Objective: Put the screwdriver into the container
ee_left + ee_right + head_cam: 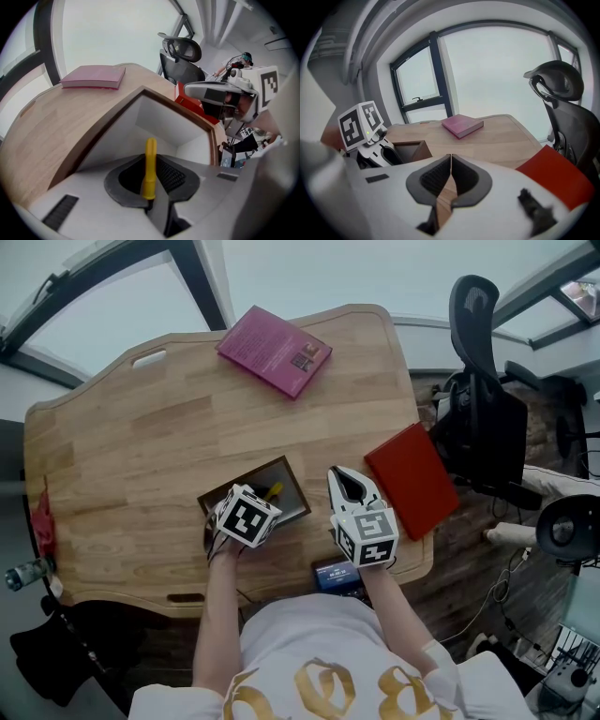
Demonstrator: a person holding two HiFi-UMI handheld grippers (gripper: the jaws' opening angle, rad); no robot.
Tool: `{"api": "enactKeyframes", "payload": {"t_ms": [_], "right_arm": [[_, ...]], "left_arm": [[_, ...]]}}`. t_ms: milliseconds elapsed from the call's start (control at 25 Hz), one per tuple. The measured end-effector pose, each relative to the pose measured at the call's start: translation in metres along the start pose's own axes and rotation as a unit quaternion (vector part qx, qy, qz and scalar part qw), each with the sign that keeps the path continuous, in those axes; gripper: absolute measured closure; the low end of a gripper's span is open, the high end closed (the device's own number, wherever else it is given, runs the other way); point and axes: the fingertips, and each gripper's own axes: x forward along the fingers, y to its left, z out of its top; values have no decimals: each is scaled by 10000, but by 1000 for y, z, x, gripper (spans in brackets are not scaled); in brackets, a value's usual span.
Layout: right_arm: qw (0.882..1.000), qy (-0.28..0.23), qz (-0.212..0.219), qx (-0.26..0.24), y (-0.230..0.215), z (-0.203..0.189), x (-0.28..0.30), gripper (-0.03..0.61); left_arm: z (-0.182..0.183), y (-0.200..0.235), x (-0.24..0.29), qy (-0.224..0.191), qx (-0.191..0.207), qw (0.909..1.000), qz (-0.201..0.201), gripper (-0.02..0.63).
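At the near edge of the box (165, 123) on the table (141, 446), the left gripper (150, 190) pinches the screwdriver (150, 164), its yellow handle reaching over the box's inside; beside it, the right gripper (450, 174) has its jaws pressed together on nothing.

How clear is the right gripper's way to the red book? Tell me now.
Probably yes: the right gripper, shut and empty, is close beside the red book, with only bare table between them.

Soft daylight from windows (497, 75); fisheye edges bend and blur.
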Motion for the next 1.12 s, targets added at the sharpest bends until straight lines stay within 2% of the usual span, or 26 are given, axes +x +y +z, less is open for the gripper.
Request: {"api": "enactKeyframes", "payload": {"t_ms": [360,880,1120], "right_arm": [[10000,58,14,40,0,-3,6,546],[9999,85,43,83,5,-3,10,546],[10000,61,38,56,5,-1,8,546]], "left_arm": [[-2,-4,5,312,64,9992,-253,537],[-2,-5,6,359,73,9988,-314,512],[2,-6,3,226,102,9993,-271,512]]}}
